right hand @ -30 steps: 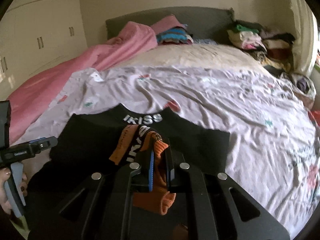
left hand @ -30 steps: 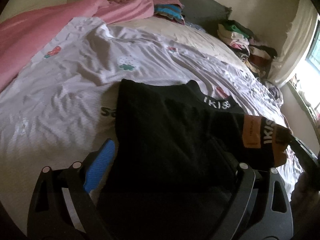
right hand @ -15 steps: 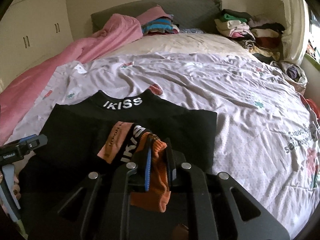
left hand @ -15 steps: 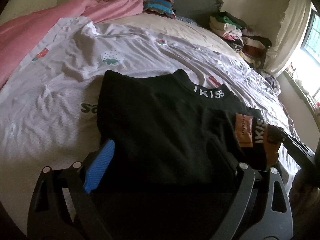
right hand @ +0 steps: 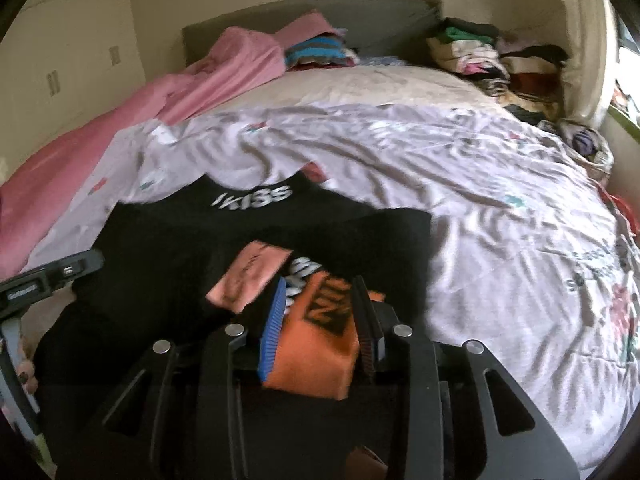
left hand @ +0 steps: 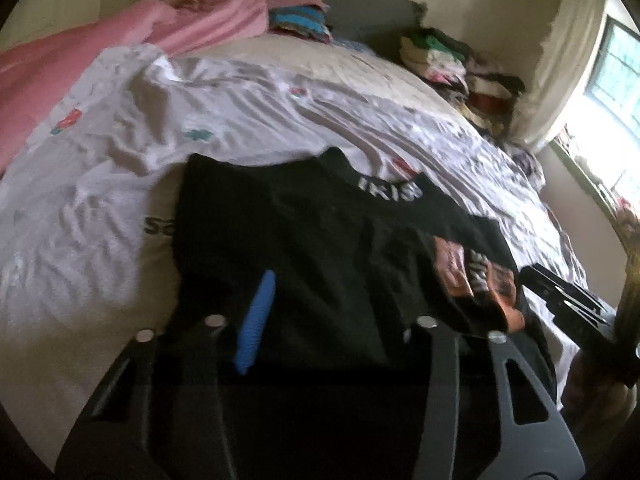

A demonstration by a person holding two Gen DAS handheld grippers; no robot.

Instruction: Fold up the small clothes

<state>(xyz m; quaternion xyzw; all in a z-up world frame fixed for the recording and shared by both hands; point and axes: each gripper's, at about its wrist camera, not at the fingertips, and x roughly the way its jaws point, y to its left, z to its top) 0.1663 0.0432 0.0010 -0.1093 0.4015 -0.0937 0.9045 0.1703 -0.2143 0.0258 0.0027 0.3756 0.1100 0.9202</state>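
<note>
A black top (left hand: 320,240) with white lettering on its collar lies flat on the pale quilt (right hand: 480,200). One sleeve is folded across its body and ends in an orange cuff (right hand: 316,344). My right gripper (right hand: 320,320) stands over that cuff. Its jaws are opening, and the cuff lies loose between the blue pad (right hand: 274,324) and the dark one. My left gripper (left hand: 340,320) hovers at the top's near hem. Its jaws are closing with black cloth between them, though no pinch shows. Each gripper appears at the edge of the other's view: left gripper (right hand: 48,280), right gripper (left hand: 568,300).
A pink blanket (right hand: 160,100) runs along the bed's left side. Folded clothes are stacked at the headboard: a striped pile (right hand: 316,50) and a taller mixed pile (right hand: 480,56). Cupboards (right hand: 60,60) stand on the left, a window (left hand: 612,64) on the right.
The right jaws, which were pinching the orange cuff, have parted and the cuff now rests on the top. The left jaws have narrowed from wide over the hem.
</note>
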